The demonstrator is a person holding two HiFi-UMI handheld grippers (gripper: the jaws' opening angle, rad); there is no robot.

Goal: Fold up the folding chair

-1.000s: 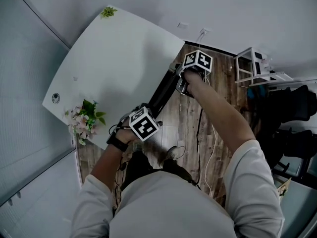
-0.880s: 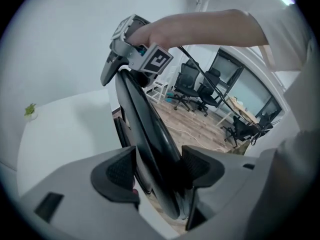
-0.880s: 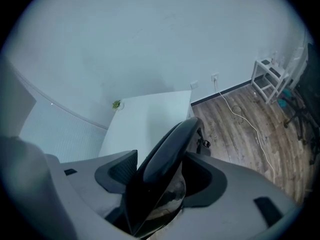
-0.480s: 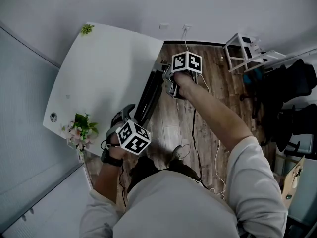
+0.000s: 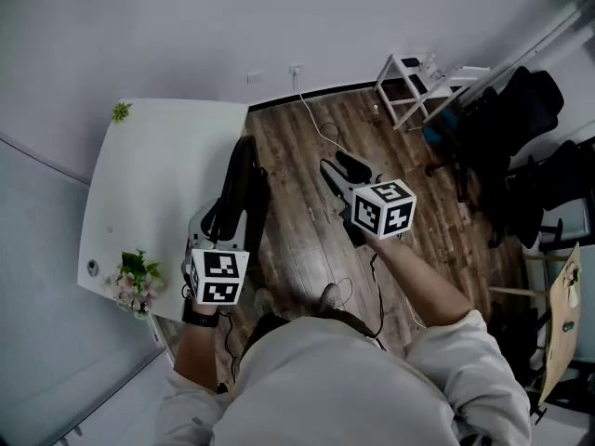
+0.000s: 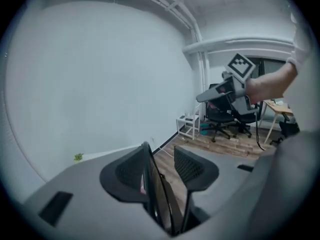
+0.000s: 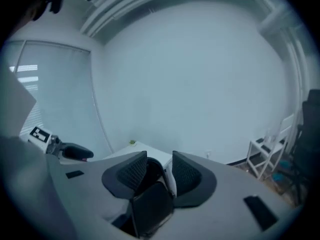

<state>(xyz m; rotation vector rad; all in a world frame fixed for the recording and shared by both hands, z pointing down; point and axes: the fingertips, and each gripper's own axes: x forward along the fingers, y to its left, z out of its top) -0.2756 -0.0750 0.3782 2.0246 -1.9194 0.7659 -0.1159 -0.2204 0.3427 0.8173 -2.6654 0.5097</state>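
Folding chair (image 5: pixel 239 182), black and folded flat, leans against the right edge of the white table (image 5: pixel 158 175), above the wood floor (image 5: pixel 307 240). Left gripper (image 6: pixel 161 154) is at its near end. Its jaws are partway apart and have just been closing. The chair's thin edge stands between them, against one jaw and clear of the other. Right gripper (image 5: pixel 339 167) hangs to the right, well apart from the chair, jaws likewise partway apart after closing, with nothing between them. The only print is the black-and-white square markers on each gripper's cube (image 5: pixel 385 209).
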